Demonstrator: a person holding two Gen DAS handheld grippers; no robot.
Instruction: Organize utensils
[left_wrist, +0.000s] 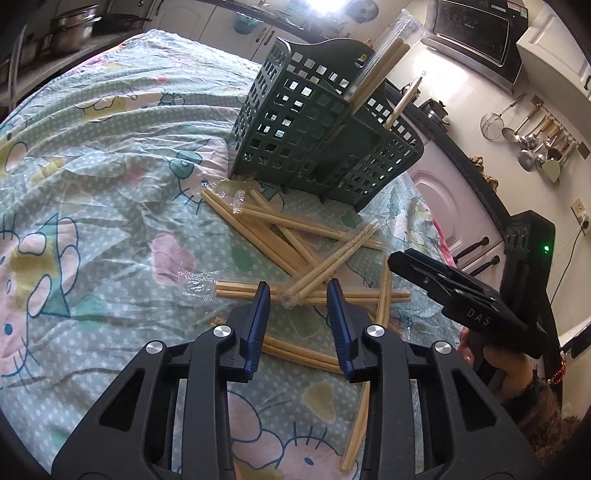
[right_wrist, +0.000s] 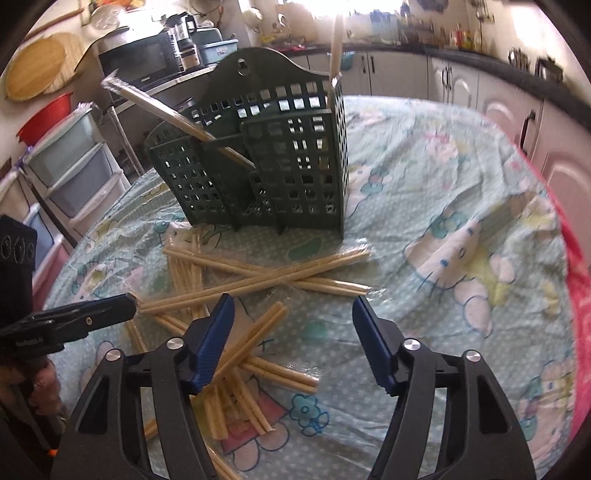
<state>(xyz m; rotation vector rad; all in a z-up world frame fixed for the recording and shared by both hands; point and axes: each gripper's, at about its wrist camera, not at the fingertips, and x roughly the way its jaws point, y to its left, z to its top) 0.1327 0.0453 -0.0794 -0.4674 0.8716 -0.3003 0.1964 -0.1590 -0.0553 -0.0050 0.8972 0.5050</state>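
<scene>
A dark green slotted utensil holder (left_wrist: 314, 147) (right_wrist: 277, 166) stands upright on the table, with a few wrapped chopsticks (left_wrist: 376, 70) (right_wrist: 166, 110) leaning out of its compartments. Several plastic-wrapped wooden chopstick pairs (left_wrist: 295, 236) (right_wrist: 258, 273) lie crossed on the cloth in front of it. My left gripper (left_wrist: 298, 291) hangs low over the pile, jaws narrowly apart; the end of one wrapped pair (left_wrist: 314, 275) lies between the fingertips, not pinched. My right gripper (right_wrist: 293, 301) is open wide above the pile, and a pair (right_wrist: 258, 332) runs beside its left finger. Each gripper shows in the other's view.
A wrinkled cartoon-print tablecloth (left_wrist: 110, 166) (right_wrist: 461, 221) covers the round table. A microwave (left_wrist: 476, 33) and hanging ladles (left_wrist: 532, 133) line the wall beyond the table, and plastic drawers (right_wrist: 70, 162) stand to the left. The table edge with red fabric (right_wrist: 576, 295) runs along the right.
</scene>
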